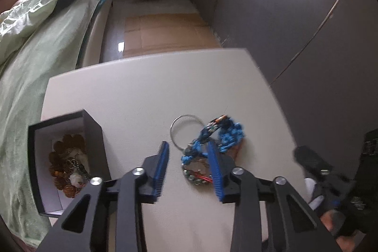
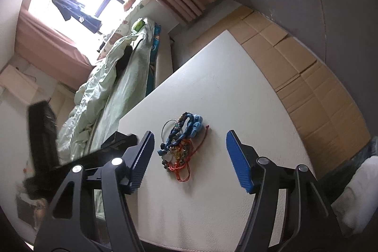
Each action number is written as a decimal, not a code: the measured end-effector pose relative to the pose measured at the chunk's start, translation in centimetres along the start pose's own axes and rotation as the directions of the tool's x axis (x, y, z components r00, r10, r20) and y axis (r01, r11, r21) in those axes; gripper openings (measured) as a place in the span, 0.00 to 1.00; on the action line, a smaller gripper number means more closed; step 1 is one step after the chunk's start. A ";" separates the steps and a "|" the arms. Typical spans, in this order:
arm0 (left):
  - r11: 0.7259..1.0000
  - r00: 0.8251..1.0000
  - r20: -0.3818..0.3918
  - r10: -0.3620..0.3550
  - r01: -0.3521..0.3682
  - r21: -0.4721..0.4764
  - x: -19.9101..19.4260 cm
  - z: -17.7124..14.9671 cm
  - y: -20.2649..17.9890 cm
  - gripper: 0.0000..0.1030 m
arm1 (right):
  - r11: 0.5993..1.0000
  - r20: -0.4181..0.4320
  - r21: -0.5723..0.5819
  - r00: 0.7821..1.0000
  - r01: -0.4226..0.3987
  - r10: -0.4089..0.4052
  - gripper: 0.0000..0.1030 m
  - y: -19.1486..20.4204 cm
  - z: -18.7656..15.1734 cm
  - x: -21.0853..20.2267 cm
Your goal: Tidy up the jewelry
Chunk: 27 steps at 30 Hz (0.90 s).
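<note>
A tangled pile of bracelets (image 1: 212, 141) lies on the white table (image 1: 141, 91): blue braided cords, a silver bangle (image 1: 179, 131), beads and red cord. My left gripper (image 1: 187, 148) stands open just over the pile's left edge, its right finger (image 1: 213, 164) covering part of the pile. To the left stands an open black box (image 1: 68, 157) holding amber beads and other pieces. In the right wrist view the bracelets (image 2: 179, 143) lie beyond my open right gripper (image 2: 190, 134), whose fingers are apart from them. The box corner (image 2: 120, 139) shows behind its left finger.
A bed with green bedding (image 1: 35, 39) runs along the table's left side. Flattened cardboard (image 2: 307, 77) covers the floor beyond the table, beside a grey wardrobe wall (image 1: 283, 4). The other gripper shows as a dark blur (image 1: 314, 164) at right.
</note>
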State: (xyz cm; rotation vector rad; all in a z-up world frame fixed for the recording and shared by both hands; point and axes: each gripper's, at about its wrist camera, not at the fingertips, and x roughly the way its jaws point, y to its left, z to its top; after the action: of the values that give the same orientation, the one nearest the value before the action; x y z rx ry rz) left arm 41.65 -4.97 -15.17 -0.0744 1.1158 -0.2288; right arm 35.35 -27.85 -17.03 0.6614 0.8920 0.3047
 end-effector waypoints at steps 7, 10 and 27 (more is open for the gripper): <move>0.999 0.998 -0.058 -0.023 0.022 -0.026 3.2 0.2 0.2 0.25 | 1.000 -0.010 0.015 1.000 -0.010 0.010 0.63 -0.4 0.2 0.1; 1.000 0.997 -0.079 -0.015 0.014 -0.015 4.2 0.4 -0.3 0.24 | 1.000 -0.014 0.020 1.000 -0.011 0.012 0.63 -0.6 0.2 0.2; 1.000 1.000 -0.014 0.011 -0.011 0.025 0.0 1.8 -0.9 0.05 | 0.999 -0.070 0.030 0.997 0.011 -0.009 0.49 -0.5 0.5 2.4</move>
State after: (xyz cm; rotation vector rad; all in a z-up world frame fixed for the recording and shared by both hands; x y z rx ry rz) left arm 43.14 -5.93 -14.20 -0.0440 1.1270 -0.2339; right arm 37.16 -27.22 -18.60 0.6775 0.9683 0.3079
